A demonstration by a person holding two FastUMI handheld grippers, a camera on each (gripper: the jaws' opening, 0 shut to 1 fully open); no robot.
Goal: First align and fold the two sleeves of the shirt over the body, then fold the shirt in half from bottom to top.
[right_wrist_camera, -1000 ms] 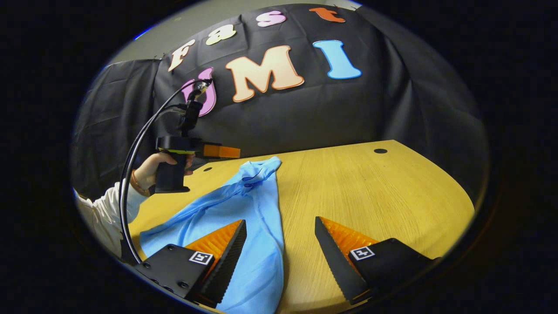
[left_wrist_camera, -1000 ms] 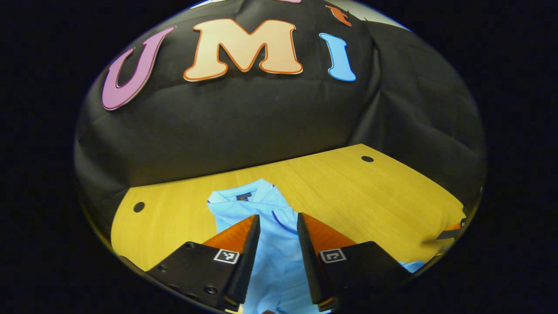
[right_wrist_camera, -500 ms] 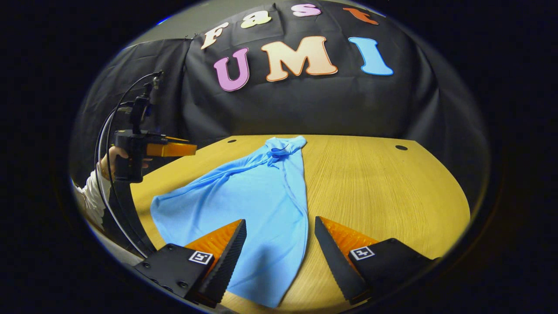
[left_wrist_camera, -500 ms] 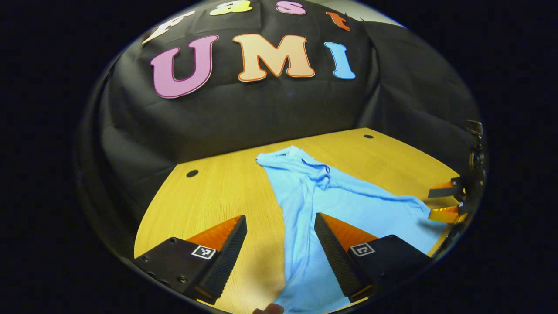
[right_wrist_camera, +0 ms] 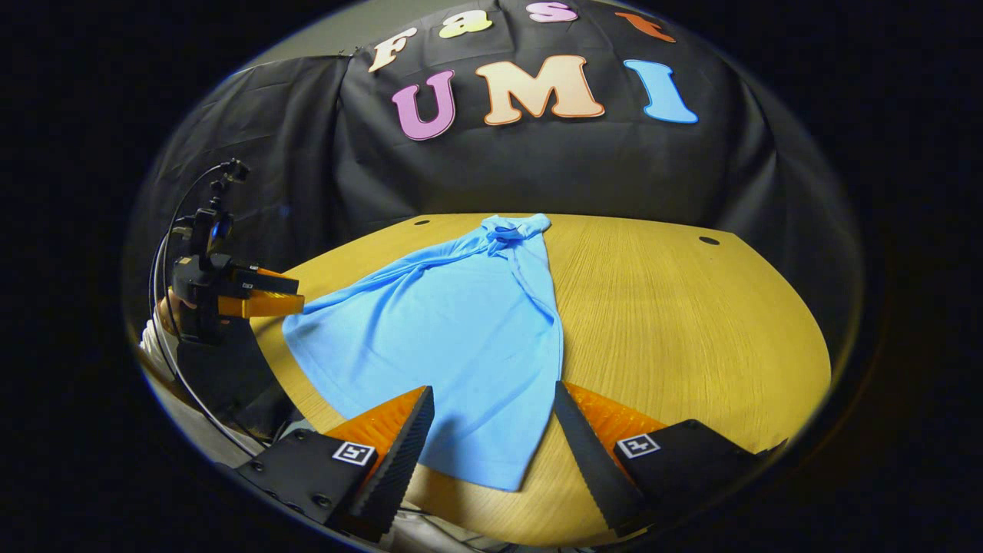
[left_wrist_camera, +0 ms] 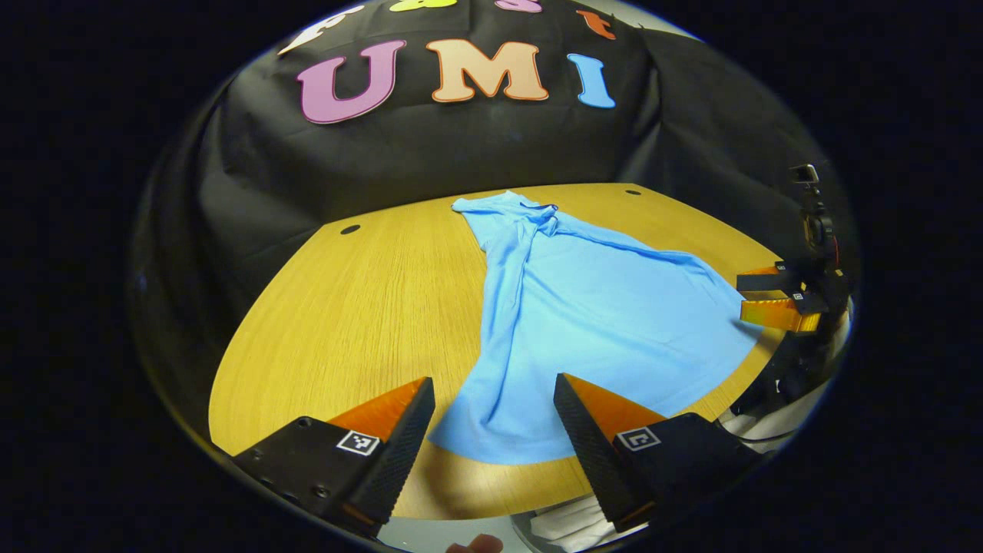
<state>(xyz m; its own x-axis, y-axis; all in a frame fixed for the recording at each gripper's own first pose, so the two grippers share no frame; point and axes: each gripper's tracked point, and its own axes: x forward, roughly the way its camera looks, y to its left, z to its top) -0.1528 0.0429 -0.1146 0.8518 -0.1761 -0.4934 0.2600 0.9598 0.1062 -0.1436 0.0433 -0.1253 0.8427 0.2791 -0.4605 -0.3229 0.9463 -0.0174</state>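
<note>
Light blue cloth shirt (left_wrist_camera: 591, 307) lying rumpled on the round light-wood desk (left_wrist_camera: 345, 307).
Collar toward the black cloth wall (right_wrist_camera: 537, 169), hem at the near edge; left tool (left_wrist_camera: 491, 430) and right tool (right_wrist_camera: 491, 438) both gape, holding nothing.

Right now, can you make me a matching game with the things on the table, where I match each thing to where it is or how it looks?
Things:
1. shirt
2. table
3. left gripper
4. collar

Descriptions:
A. yellow wood with small dark holes
B. jaws wide apart above the shirt's near hem
C. light blue, lying spread on the table
D. bunched up at the far end, near the black cloth wall

Pairs: 1-C, 2-A, 3-B, 4-D
</note>
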